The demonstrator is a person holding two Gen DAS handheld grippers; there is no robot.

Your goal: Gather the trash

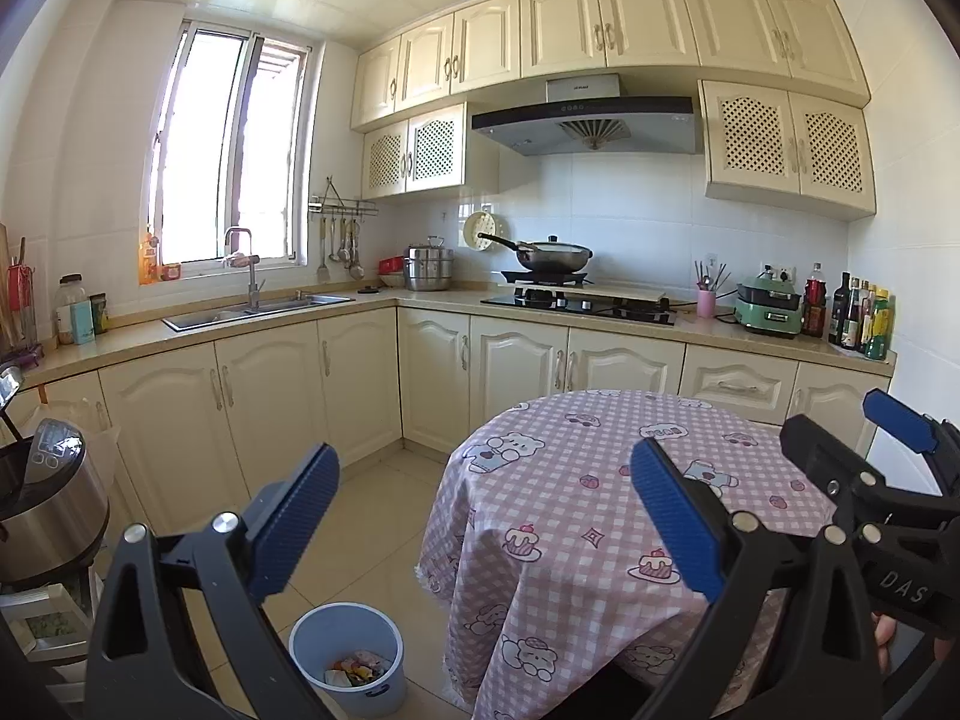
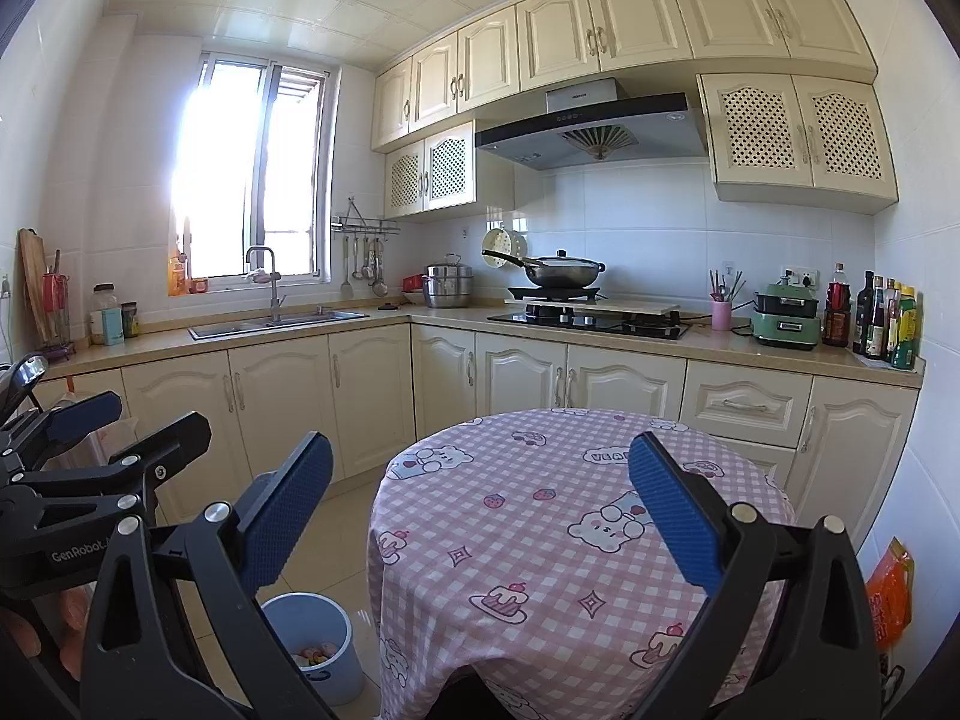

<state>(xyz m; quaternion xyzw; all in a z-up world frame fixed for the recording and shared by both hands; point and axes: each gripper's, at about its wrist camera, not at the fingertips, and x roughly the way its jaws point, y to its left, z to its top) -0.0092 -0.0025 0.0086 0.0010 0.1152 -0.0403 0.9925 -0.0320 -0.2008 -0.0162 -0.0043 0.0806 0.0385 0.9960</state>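
Both tongs are held up in front of me with nothing in them. My left tongs [image 1: 483, 519] have their blue pads [image 1: 294, 516] spread wide apart, and my right tongs [image 2: 480, 510] are spread just as wide, blue pads [image 2: 675, 510] facing each other across an empty gap. The right tongs also show at the right edge of the left wrist view, just beside the left ones.

Ahead of both tongs and slightly below them stands the round table [image 2: 540, 480] under a pink checked cloth printed with bears and cakes. Below my left tongs, toward their left pad, the pale blue bin [image 1: 347, 657] stands on the tiled floor just beside the table's hanging cloth. Trash [image 1: 357, 669] lies in its bottom: crumpled wrappers in mixed colours. From the right tongs the same bin sits low and to the left, partly hidden behind the left finger.

Far beyond the tongs runs the kitchen counter with a sink [image 1: 258, 309], a wok [image 1: 549, 255] on the stove and bottles [image 1: 858, 315] at the right end.
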